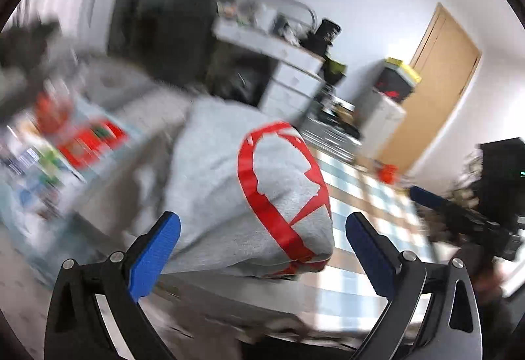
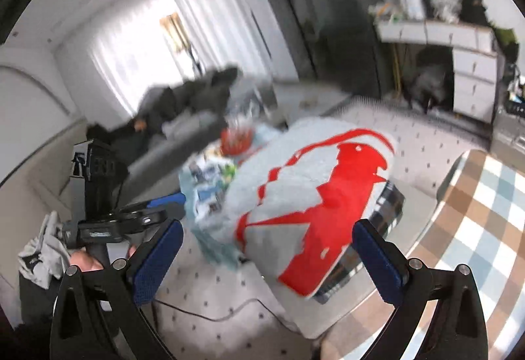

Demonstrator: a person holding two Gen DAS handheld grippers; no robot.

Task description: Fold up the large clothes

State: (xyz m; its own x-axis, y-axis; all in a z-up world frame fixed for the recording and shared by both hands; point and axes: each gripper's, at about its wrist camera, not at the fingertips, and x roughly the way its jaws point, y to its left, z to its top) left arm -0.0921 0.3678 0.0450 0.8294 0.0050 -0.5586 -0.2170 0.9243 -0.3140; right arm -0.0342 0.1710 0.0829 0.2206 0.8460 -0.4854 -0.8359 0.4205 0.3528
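A grey sweatshirt (image 1: 223, 189) with a big red print lies folded in a thick bundle on a low table; it also shows in the right wrist view (image 2: 295, 192). My left gripper (image 1: 262, 235) is open and empty, its blue pads either side of the bundle's near edge, just short of it. My right gripper (image 2: 267, 248) is open and empty, held above the floor in front of the sweatshirt. The right gripper also shows at the right edge of the left wrist view (image 1: 426, 199). The left gripper also shows at the left of the right wrist view (image 2: 164, 201). Both views are blurred.
The low table (image 2: 387, 205) carries a pale cloth with snacks and a red bowl (image 2: 236, 137). A dark sofa (image 2: 183, 104) with clothes stands behind. A checked rug (image 2: 475, 222), a white desk (image 2: 459, 41) and a wooden door (image 1: 436, 87) lie beyond. A cable (image 2: 210, 315) crosses the floor.
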